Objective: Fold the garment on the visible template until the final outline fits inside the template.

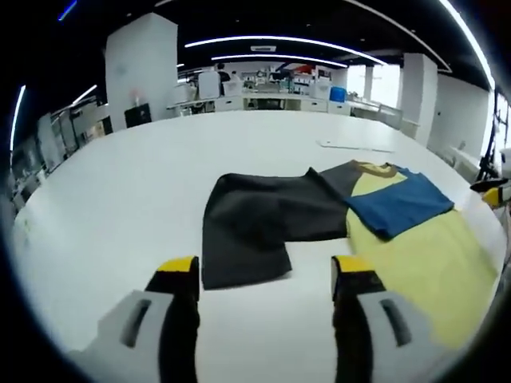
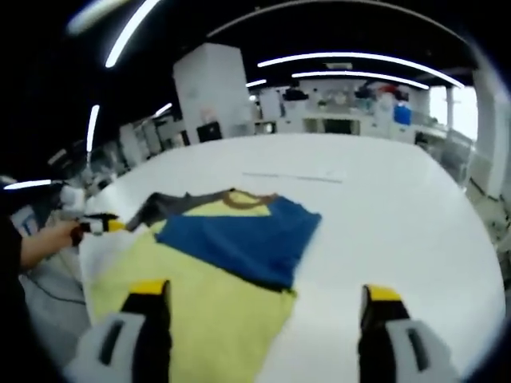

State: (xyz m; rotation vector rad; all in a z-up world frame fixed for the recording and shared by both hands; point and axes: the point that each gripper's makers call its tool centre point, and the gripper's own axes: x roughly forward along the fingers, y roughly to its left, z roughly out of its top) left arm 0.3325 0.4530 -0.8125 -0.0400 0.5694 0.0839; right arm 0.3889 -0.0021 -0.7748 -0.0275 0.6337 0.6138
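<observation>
A shirt lies flat on the white table (image 1: 136,199). It has a pale yellow body (image 1: 423,263), a blue part (image 1: 399,203) folded over the yellow, and a dark grey part (image 1: 255,223) spread out to the side. My left gripper (image 1: 263,271) is open, its yellow-tipped jaws just short of the grey part's near edge, holding nothing. My right gripper (image 2: 266,294) is open above the yellow body (image 2: 200,319), near the blue part (image 2: 239,235), with nothing between its jaws. The grey part (image 2: 164,203) shows at the shirt's far corner.
A thin flat white sheet (image 1: 355,146) lies farther out on the table (image 2: 399,207), also seen as the sheet (image 2: 295,177). The other gripper (image 2: 96,225), held by a hand (image 2: 48,239), sits at the table's left edge. Desks and shelves stand behind.
</observation>
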